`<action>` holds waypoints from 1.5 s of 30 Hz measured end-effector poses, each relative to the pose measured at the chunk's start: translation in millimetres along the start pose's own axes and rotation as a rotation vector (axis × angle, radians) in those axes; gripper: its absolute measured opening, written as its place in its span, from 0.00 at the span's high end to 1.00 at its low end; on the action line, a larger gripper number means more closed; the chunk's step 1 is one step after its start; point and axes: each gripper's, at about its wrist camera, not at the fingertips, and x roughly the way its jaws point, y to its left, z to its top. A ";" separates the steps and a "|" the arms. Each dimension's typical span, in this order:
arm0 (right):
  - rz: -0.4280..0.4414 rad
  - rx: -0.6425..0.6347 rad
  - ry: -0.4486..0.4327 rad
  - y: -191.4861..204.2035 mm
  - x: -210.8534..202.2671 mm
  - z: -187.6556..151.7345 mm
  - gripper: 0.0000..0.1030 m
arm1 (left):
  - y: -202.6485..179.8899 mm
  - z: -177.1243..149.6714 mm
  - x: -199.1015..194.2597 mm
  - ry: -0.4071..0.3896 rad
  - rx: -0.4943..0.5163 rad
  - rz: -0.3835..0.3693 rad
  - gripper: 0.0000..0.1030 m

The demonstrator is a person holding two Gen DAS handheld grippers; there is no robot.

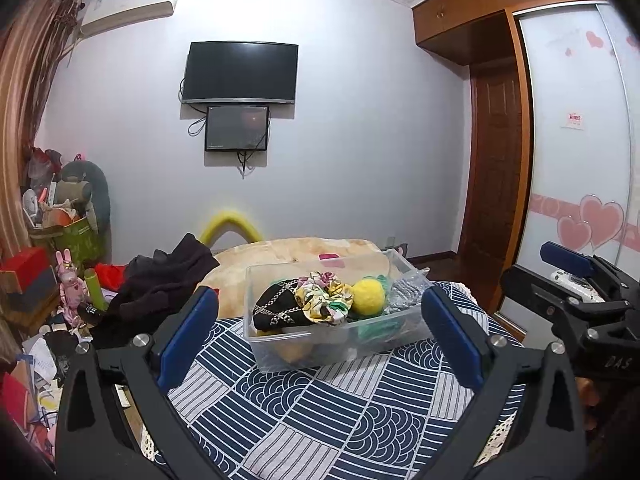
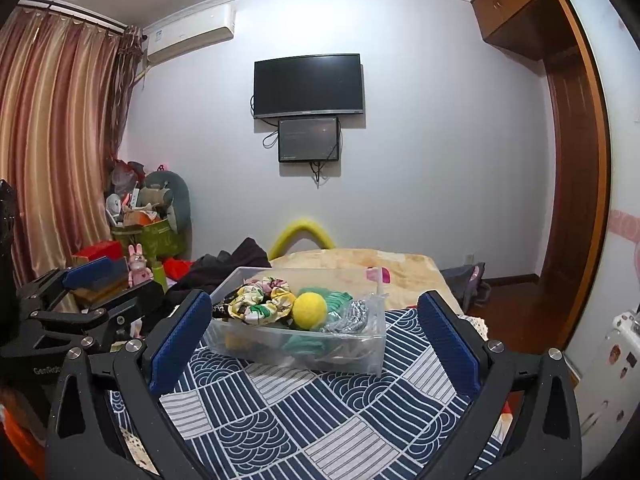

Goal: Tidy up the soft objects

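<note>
A clear plastic bin [image 1: 280, 356] [image 2: 360, 356] stands on a blue-and-white patterned cloth [image 1: 340, 412] [image 2: 320, 412]. Inside lie a yellow ball [image 1: 368, 297] [image 2: 309, 310], a floral scrunchie [image 1: 322, 300] [image 2: 260, 302], a black patterned cloth [image 1: 276, 308], green fabric [image 1: 372, 330] [image 2: 340, 300] and a silvery item [image 1: 402, 294] [image 2: 352, 314]. My left gripper [image 1: 320, 338] is open and empty, its blue pads on either side of the bin. My right gripper [image 2: 316, 342] is open and empty, just short of the bin. Each gripper shows at the edge of the other's view.
A beige blanket [image 1: 304, 252] [image 2: 360, 264] covers the bed behind the bin. Dark clothing [image 1: 160, 284] [image 2: 224, 266] lies at the left. Toys, boxes and clutter [image 1: 60, 264] [image 2: 136, 240] fill the left corner. A wardrobe and door [image 1: 496, 160] stand right.
</note>
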 end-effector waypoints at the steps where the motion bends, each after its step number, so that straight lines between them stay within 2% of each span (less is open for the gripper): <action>1: 0.000 0.000 0.000 -0.3 0.1 0.0 0.00 | -0.4 0.1 -0.4 0.000 0.000 -0.001 0.00; 21: 0.002 0.003 0.001 -1.6 -0.2 0.4 0.00 | -1.7 2.1 -3.7 -0.007 -0.007 -0.027 0.00; 29: 0.002 0.003 0.002 -1.5 -0.6 0.2 0.00 | -1.5 1.9 -2.3 -0.003 -0.008 -0.010 0.00; 45: 0.004 0.006 0.006 -1.2 -2.3 0.5 0.00 | 1.0 1.2 -0.2 0.015 -0.015 -0.040 0.00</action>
